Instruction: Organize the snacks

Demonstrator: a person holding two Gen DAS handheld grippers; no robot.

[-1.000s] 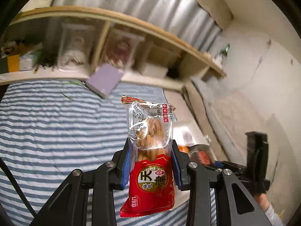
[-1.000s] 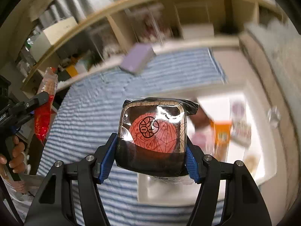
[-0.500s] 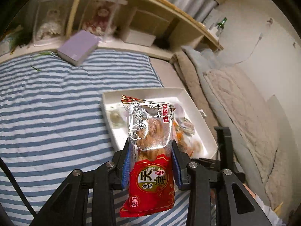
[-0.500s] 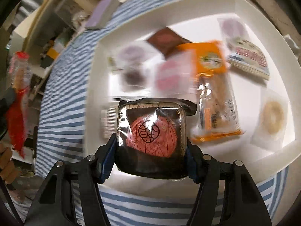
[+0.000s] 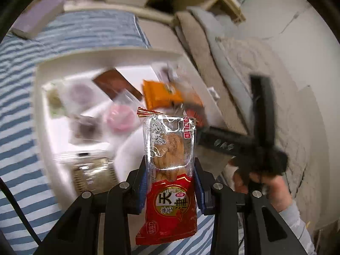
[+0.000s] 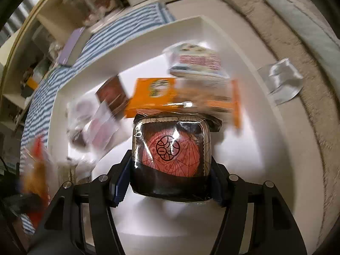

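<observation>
With my left gripper (image 5: 171, 177) clamped on the red-and-clear twisted-pastry packet (image 5: 170, 170) and my right gripper (image 6: 171, 174) clamped on the black-wrapped red cake (image 6: 171, 148) above the white tray (image 6: 265, 106) on the bed, the next move is probably lowering both onto bare floor.

Readable text: only on the twisted-dough snack packet, lower centre of the left wrist view.
The red-and-clear fried dough twist packet (image 5: 170, 178) shows large characters 天津 on its red lower half, smaller 麻花 beside them, a small red vertical label at the clear top right, too small to read. Black-wrapped red pastry (image 6: 171, 157), centre of the right wrist view: round line emblem, no legible words. Tray packets blurred, unreadable.
</observation>
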